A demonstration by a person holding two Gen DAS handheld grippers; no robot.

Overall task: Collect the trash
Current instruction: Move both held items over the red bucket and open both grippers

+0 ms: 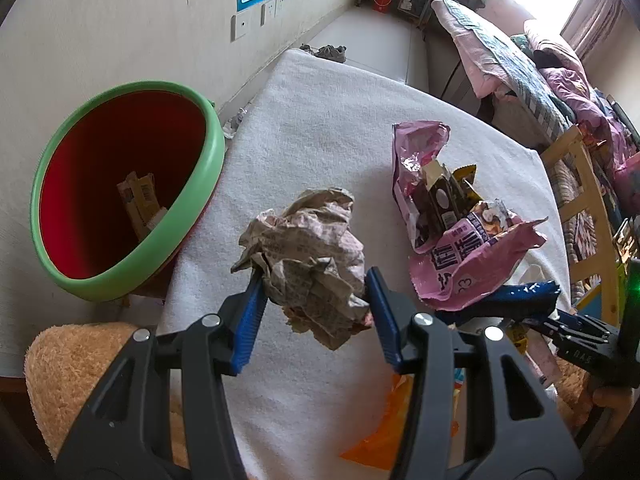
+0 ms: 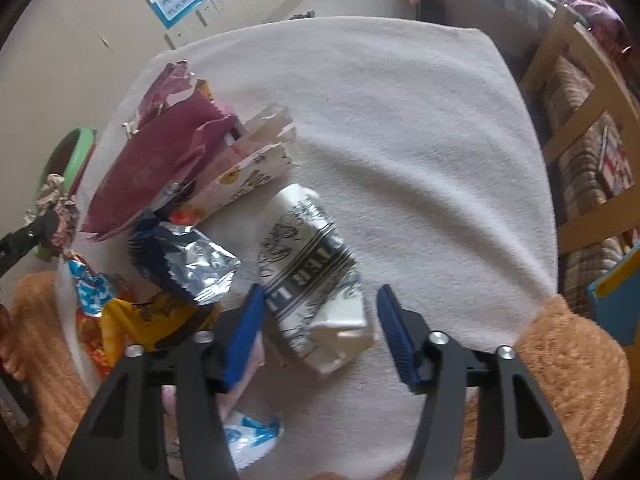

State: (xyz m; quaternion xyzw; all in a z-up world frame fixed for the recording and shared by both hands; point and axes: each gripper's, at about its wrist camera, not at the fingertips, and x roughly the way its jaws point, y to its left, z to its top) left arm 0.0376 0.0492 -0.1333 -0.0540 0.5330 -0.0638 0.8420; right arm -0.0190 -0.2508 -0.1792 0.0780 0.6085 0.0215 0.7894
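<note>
My left gripper (image 1: 316, 300) is shut on a crumpled newspaper ball (image 1: 308, 252) and holds it above the white towel-covered table (image 1: 328, 120), to the right of the red bin with a green rim (image 1: 132, 188). The ball also shows in the right wrist view (image 2: 56, 204). My right gripper (image 2: 320, 320) is open, its blue fingers either side of a black-and-white printed wrapper (image 2: 312, 276) on the table. A pink snack bag (image 1: 460, 240) stuffed with wrappers lies to the right of the ball.
The bin holds a flattened carton (image 1: 140, 200). A silver-blue foil wrapper (image 2: 184, 264), yellow and orange wrappers (image 2: 132, 324) and a maroon bag (image 2: 160, 160) lie left of my right gripper. A wooden chair (image 2: 580, 140) and a bed (image 1: 520, 60) stand to the right.
</note>
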